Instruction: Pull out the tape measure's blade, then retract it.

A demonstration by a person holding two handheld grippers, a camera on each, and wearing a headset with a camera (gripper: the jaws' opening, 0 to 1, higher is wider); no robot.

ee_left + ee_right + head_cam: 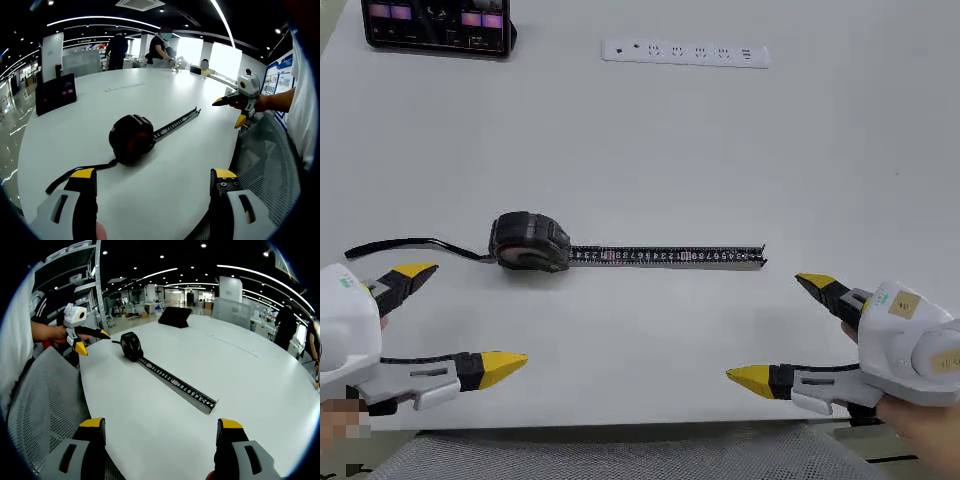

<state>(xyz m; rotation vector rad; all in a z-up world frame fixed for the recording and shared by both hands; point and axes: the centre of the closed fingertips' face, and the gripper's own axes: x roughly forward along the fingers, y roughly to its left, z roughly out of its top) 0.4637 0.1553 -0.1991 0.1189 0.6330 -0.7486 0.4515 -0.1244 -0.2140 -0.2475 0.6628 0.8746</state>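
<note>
The black tape measure (528, 242) has its blade (665, 256) out, the numbers too small to read. My left gripper (472, 313) and right gripper (769, 327) gape, empty.

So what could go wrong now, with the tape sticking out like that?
The long black blade lies stretched out on the white table; let go all at once, it may whip back and jerk the round black tape measure case sideways.
The left gripper and right gripper are both open and apart from it, so a grab at the rounded case might slip.
The black strap could snag.
</note>
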